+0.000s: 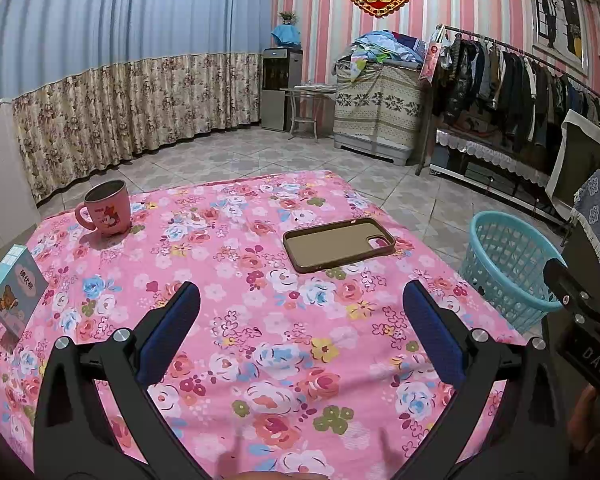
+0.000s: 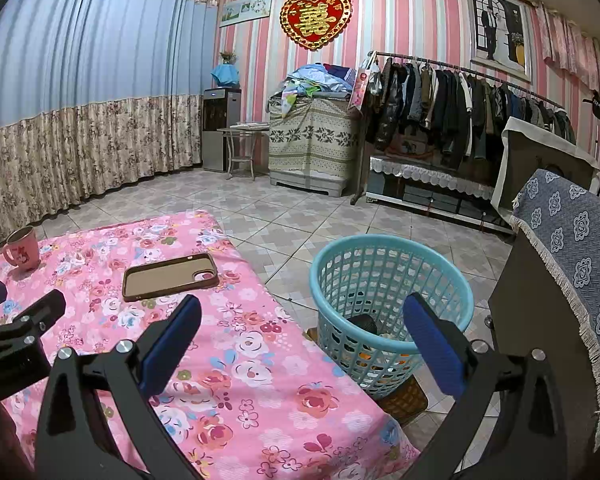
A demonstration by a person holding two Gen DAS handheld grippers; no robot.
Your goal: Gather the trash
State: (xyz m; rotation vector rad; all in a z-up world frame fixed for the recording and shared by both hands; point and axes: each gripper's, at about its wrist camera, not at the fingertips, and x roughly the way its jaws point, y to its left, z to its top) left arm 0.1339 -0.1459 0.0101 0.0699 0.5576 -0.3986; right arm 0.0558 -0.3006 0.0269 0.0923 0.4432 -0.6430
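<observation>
Trash (image 2: pixel 370 326) lies in the basket (image 2: pixel 452 280) on the floor beside our desk (image 1: pixel 260 320); both our left tongs (image 1: pixel 300 312) and right tongs (image 2: pixel 302 320) gape, gripping nothing.

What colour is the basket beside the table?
Light blue basket, clearest in the right wrist view.

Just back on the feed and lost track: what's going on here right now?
A person holds both grippers over the pink floral table, both open and empty. The left gripper faces the phone case, pink mug and small box; the right gripper points toward the blue basket, which already holds items.
</observation>
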